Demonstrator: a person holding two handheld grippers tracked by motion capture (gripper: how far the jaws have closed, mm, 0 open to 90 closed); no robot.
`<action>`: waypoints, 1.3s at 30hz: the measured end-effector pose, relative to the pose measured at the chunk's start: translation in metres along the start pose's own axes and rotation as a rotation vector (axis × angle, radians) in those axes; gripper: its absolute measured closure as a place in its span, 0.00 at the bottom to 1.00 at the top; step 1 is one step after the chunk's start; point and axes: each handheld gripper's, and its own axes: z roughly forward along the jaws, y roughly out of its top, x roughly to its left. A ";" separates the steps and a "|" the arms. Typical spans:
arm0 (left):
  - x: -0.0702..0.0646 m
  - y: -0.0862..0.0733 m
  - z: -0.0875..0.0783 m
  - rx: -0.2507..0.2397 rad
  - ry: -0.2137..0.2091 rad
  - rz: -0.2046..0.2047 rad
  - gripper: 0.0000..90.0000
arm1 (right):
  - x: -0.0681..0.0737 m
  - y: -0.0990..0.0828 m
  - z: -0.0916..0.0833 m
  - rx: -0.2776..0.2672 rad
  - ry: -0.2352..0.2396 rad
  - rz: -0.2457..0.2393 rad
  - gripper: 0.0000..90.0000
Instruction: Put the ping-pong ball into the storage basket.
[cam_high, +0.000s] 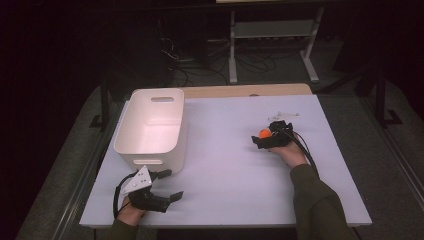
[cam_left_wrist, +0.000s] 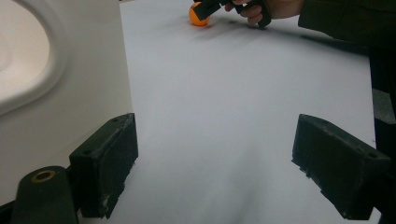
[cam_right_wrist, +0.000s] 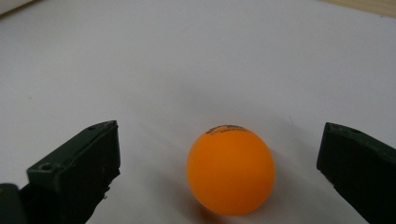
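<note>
Right gripper view: smooth round orange ball (cam_right_wrist: 230, 171) sits untouched between the right hand-held gripper (cam_right_wrist: 219, 168)'s wide-apart blocky jaws.

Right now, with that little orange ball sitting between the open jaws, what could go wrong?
The orange ball lies loose on the white table between the right claw jaws, nearer one jaw. That jaw may touch first and nudge it so it rolls off. The white bin stands far across beside the left claw, so a weak grip could drop it.

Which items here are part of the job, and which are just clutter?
In play: orange ball, between the open jaws of the right gripper; white bin, beside the open left gripper.
Lying about: small white bits at the table's far right.
</note>
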 end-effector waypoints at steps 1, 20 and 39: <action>0.000 0.000 0.000 0.000 0.000 0.000 0.16 | 0.000 0.000 0.000 0.002 0.000 -0.001 0.00; 0.000 0.000 0.000 0.002 0.000 0.001 0.16 | 0.000 -0.002 0.002 0.028 -0.008 0.006 0.12; 0.000 0.000 0.000 0.003 0.000 0.002 0.16 | -0.002 -0.003 0.002 0.033 -0.004 0.020 0.30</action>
